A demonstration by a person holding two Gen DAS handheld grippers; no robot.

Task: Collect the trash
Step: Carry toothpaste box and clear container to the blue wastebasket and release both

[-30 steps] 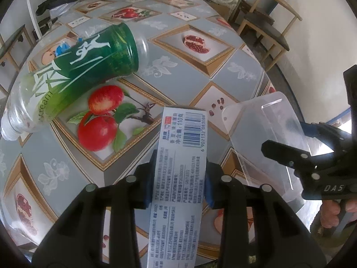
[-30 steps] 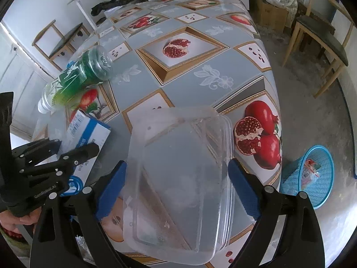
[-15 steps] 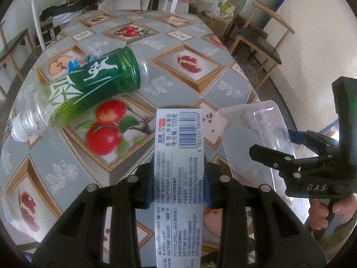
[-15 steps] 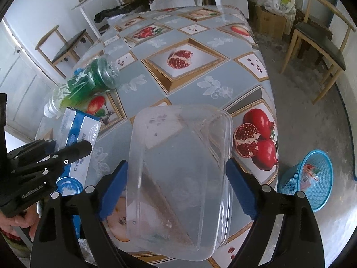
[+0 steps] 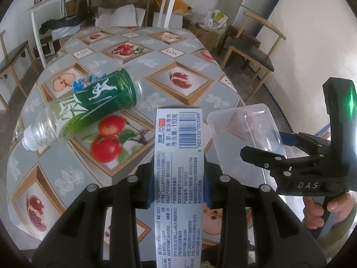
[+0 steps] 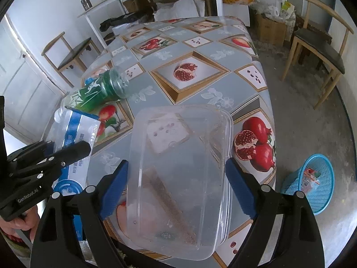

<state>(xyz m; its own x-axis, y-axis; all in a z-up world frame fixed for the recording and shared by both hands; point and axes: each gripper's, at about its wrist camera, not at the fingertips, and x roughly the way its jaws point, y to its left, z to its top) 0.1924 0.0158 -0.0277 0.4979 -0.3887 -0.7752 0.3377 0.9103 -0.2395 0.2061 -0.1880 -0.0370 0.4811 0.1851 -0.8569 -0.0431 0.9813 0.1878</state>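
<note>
My left hand-held gripper is squeezed tight on a long white box with a barcode and small print on it. The blue pads press on both of its long sides. The box sticks out past the fingers, above the bench. In the right wrist view the same box shows blue stripes on its side, and my left hand shows at the bottom corner.

My right hand-held gripper is grasping a clear plastic tub. The blue pads push on its two long walls. The tub is held up over the near edge of the bench, tilted, and I can see the fruit pictures through it. There are some crumbs and smears inside. In the left wrist view the tub is just beside the box, on its right, and my right hand holds the black handle.

A green drink bottle lies on its side on the bench, past the box and to the left. It has no cap on, and its open mouth points to the left edge.

On the floor to the right of the bench stands a blue basket with a bit of trash inside. A wooden chair stands farther back by the wall.
</note>
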